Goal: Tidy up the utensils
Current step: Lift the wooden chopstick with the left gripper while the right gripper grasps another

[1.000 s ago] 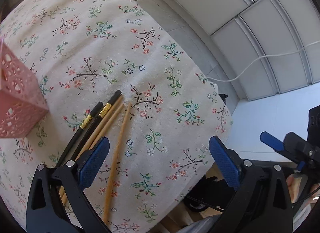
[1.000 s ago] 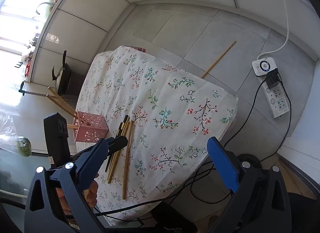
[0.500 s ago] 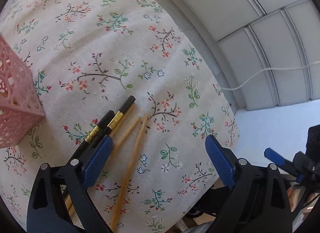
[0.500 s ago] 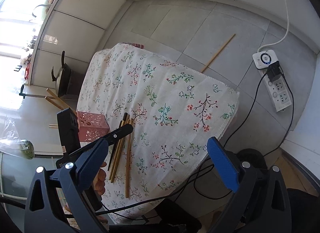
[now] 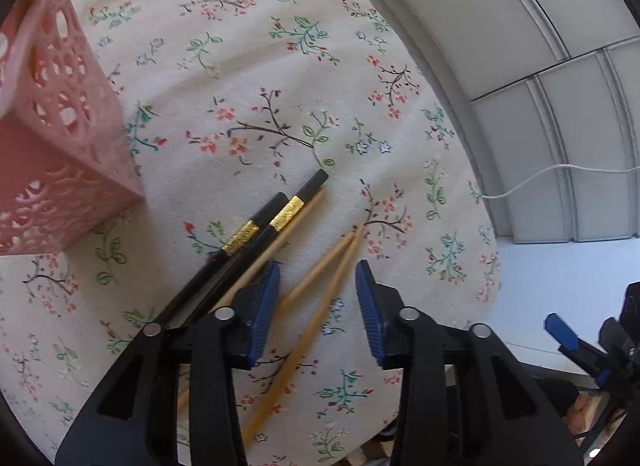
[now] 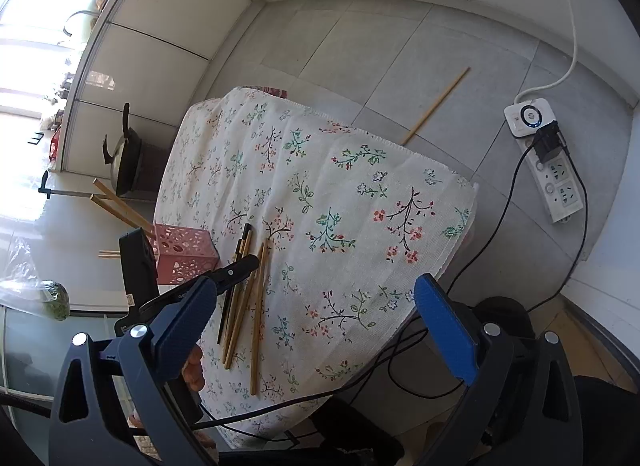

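**Left gripper low over the chopsticks, jaws part-way closed**

From my left wrist camera I see the left gripper [image 5: 316, 306] down close to the floral tablecloth [image 5: 248, 77], its blue pads narrowed but with a clear gap between them. Two bamboo chopsticks [image 5: 320, 290] run through that gap; neither pad touches them, so I have hold of nothing. They are pale, plain and slender, their far tips meeting in a narrow V. Just left of the left pad lies a third bamboo chopstick [image 5: 280, 242], pressed against a pair of black chopsticks [image 5: 272, 221]. The black ones are glossy, square-ended, each with a patterned gold band near the top. All five lie roughly parallel on the cloth. The pink perforated holder [image 5: 56, 153] stands near them to the left, apart from the black pair.

From the right wrist camera, the right gripper [image 6: 316, 318] hangs well above the table, jaws spread wide and empty. Bamboo chopsticks [image 6: 120, 205] lean out of the holder, and one more chopstick [image 6: 436, 105] lies on the tiled floor [image 6: 360, 49] beyond the table, near a white power strip [image 6: 556, 181].
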Demonstrator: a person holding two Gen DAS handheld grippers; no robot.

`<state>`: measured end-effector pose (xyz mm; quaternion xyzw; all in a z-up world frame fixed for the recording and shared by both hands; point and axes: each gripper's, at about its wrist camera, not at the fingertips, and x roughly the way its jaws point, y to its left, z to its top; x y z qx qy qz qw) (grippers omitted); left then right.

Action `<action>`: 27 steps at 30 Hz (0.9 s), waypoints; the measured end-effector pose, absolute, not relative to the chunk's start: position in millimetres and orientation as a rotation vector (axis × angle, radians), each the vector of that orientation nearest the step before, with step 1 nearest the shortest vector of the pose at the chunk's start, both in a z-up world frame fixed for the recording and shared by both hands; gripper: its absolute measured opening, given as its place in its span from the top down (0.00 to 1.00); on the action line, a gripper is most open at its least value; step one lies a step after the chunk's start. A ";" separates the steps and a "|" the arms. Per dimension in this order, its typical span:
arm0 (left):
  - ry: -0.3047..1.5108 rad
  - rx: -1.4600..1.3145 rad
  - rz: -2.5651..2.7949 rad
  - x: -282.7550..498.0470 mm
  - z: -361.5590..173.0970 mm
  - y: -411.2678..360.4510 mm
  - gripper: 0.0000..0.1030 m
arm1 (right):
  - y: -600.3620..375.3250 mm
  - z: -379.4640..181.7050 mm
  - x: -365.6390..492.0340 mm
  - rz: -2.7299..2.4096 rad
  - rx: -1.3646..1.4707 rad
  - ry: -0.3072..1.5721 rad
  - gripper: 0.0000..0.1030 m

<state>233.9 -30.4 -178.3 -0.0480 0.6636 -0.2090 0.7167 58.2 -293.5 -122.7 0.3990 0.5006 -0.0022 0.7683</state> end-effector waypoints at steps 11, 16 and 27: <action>1.433 0.132 -0.509 210.3 -161.1 -77.2 0.71 | -295.0 -122.8 57.8 -0.004 0.877 1.085 0.07; 1.406 0.227 -0.464 210.2 -183.8 -91.2 0.71 | -296.2 -122.8 57.9 -0.021 0.870 1.082 0.07; 1.254 0.242 -0.457 165.1 -120.1 -34.8 0.96 | -248.8 -148.1 104.4 -0.056 0.818 1.166 0.07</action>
